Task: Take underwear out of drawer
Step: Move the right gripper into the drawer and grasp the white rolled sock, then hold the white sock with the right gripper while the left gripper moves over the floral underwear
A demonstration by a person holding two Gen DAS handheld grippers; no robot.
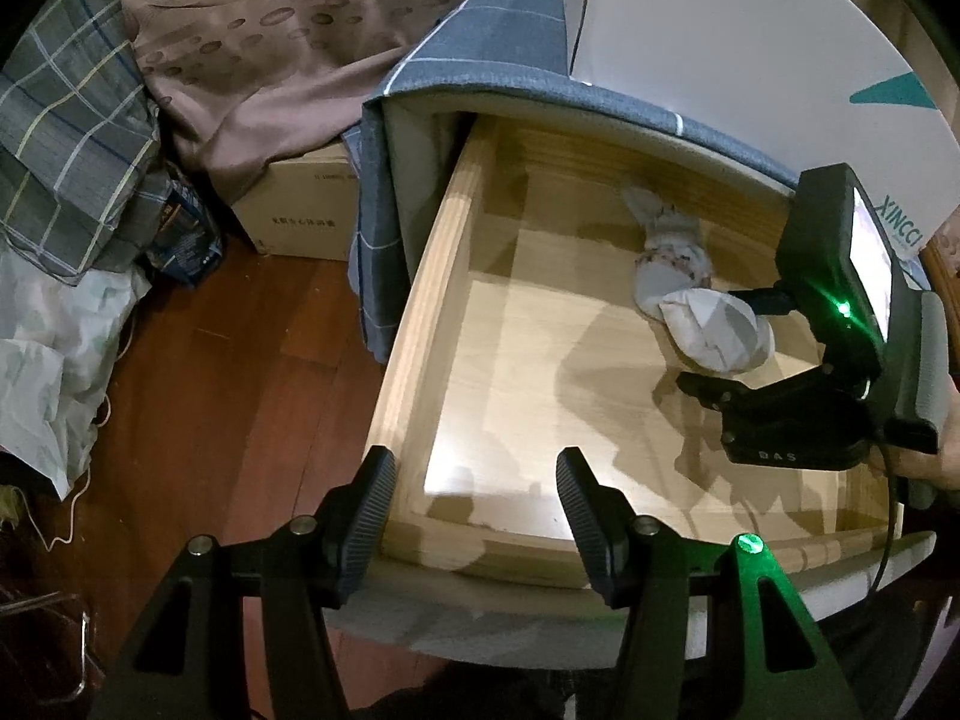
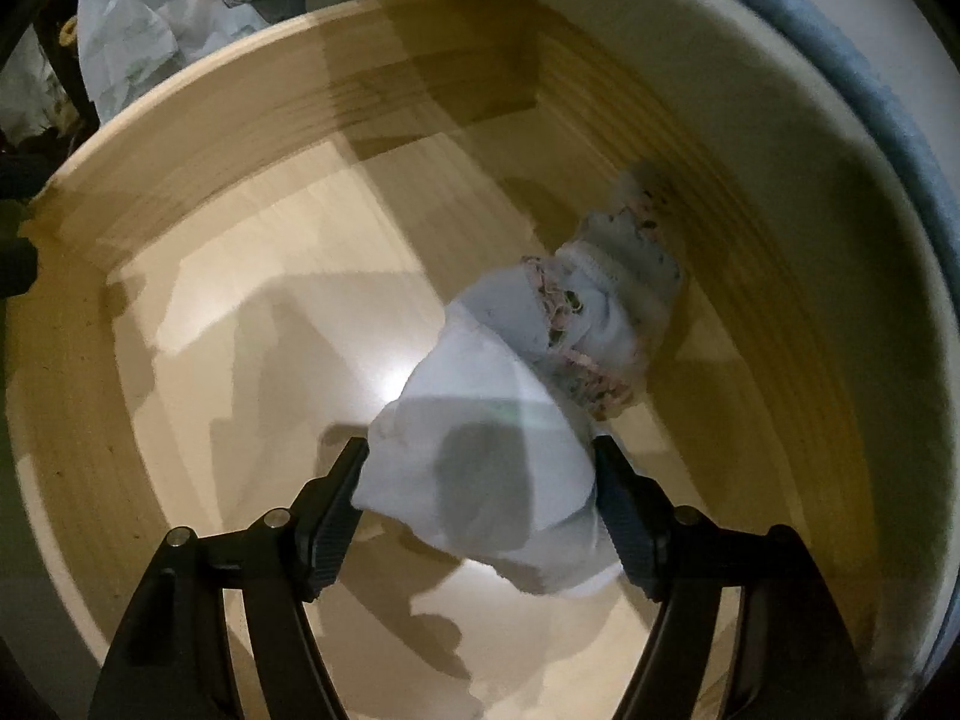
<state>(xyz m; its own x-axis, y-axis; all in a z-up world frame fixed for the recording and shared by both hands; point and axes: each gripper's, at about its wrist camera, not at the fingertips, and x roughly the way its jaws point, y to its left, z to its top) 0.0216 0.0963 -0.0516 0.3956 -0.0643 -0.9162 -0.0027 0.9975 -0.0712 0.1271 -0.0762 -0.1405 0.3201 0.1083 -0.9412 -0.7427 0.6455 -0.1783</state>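
We see the drawer (image 1: 456, 276) pulled out, its pale wooden floor lit and almost bare. The underwear (image 2: 480, 468), a rolled white bundle with a patterned, lace-edged piece at its far end, lies on the drawer floor toward the back right corner.

Our right tongs (image 2: 480, 480) point down into the drawer and straddle the near end of the bundle. The white cloth fills the gap from one pad to the other, and both pads sit against its sides, so we read them as grasping the underwear, though how firmly we cannot tell. The patterned end stretches away beyond the fingertips toward the drawer's back wall.

Our left tongs (image 1: 474, 516) hang released above the drawer's front left corner, with nothing between the ribbed pads; one finger is over the floor (image 1: 198, 360) outside the drawer, the other over the drawer itself. From there the bundle lies ahead and to the right. Left of these tongs sit a cardboard box (image 1: 300, 210) and checked bedding (image 1: 66, 138).
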